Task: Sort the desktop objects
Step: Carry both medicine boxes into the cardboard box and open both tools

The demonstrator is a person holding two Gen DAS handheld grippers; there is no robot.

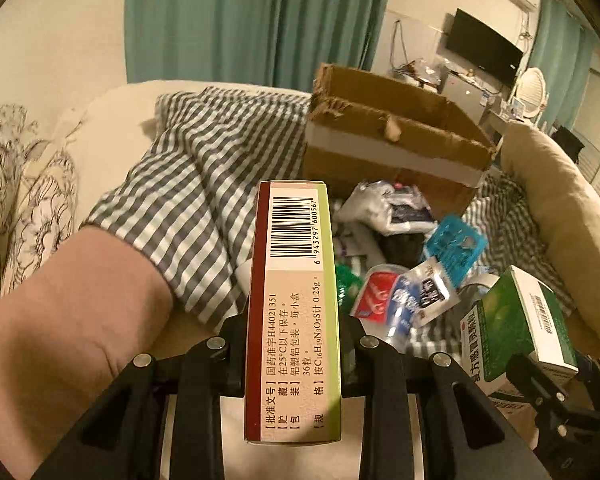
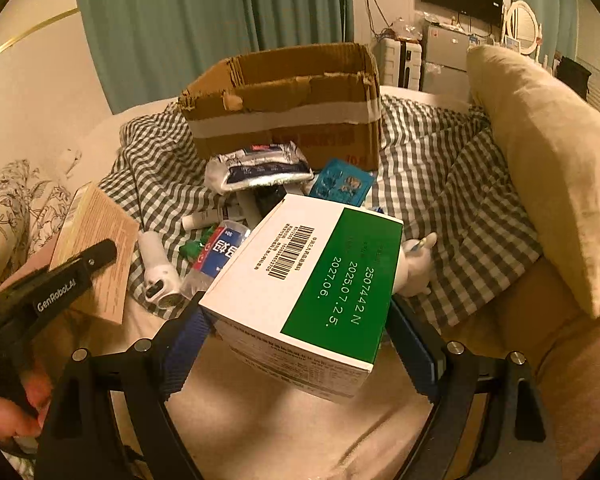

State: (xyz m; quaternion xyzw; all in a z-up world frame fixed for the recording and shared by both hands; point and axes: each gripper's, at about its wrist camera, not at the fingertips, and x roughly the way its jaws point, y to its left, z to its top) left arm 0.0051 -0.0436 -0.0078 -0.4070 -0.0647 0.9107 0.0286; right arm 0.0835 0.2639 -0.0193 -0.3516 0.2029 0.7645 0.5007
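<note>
Currently both grippers carry a medicine carton, held above the bed. My left gripper [image 1: 294, 344] has its jaws clamped on the narrow faces of the red-edged pill box [image 1: 294, 300], barcode face up, long axis pointing to 12 o'clock. My right gripper [image 2: 296, 320] has its jaws clamped on the green-and-white box [image 2: 308, 288], which sits skewed between the blue pads [image 2: 184, 344], far end toward 1 o'clock.

Outward from there: the loose pile [image 2: 252, 216] of sachets, a toothpaste tube and a small white bottle lies on the checked blanket [image 2: 440, 184] at 12 o'clock. The open cardboard box [image 2: 284, 108] stands just beyond the pile. A tan cushion [image 2: 548, 168] is at 2 o'clock.

Judgement: transport step, two cartons picked, neither placed; most of the pile is still unsorted. I take the cardboard box to be the destination. Next move calls for carrying each carton forward over the torn rim, one at a time to avoid the arms crossing. The skewed right grip may slip, so release low.
</note>
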